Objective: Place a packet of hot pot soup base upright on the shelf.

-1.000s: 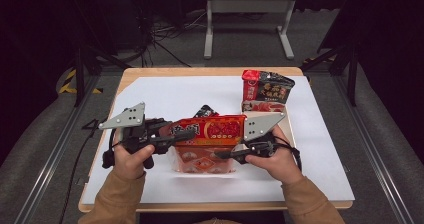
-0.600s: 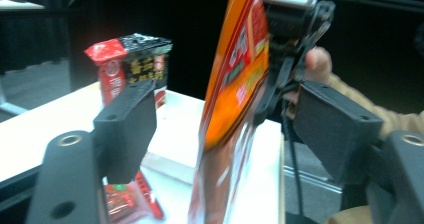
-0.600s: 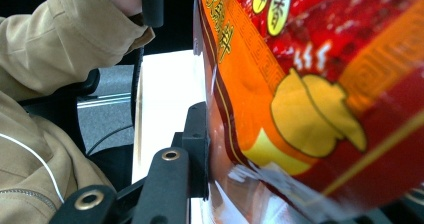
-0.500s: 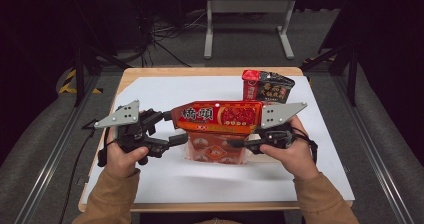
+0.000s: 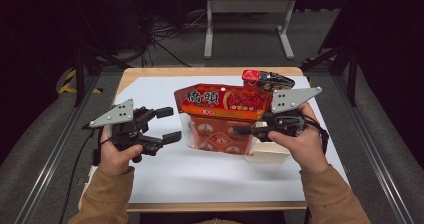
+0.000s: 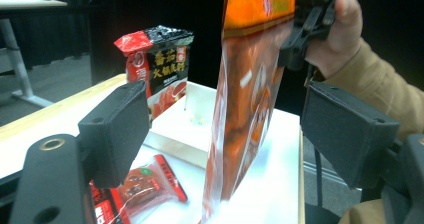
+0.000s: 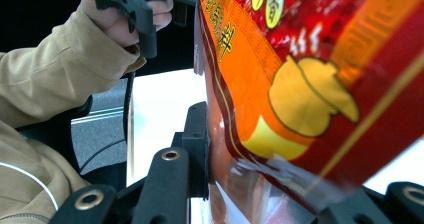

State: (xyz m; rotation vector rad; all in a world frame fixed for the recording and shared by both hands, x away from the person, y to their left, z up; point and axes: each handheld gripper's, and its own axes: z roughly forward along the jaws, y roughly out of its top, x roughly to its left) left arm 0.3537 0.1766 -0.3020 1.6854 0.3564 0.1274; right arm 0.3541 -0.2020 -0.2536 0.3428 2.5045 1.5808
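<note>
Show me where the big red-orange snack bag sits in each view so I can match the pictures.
High view: the big red-orange snack bag hangs at centre, above the table, gripped by the right gripper.
Left gripper view: the bag hangs upright at centre, between that gripper's open jaws without touching them.
Right gripper view: the bag covers the right half, pinched at the bottom.
Shared landmark: the white table surface.

glossy plastic pouch (image 5: 222, 116), matt white tabletop (image 5: 210, 169)
</note>
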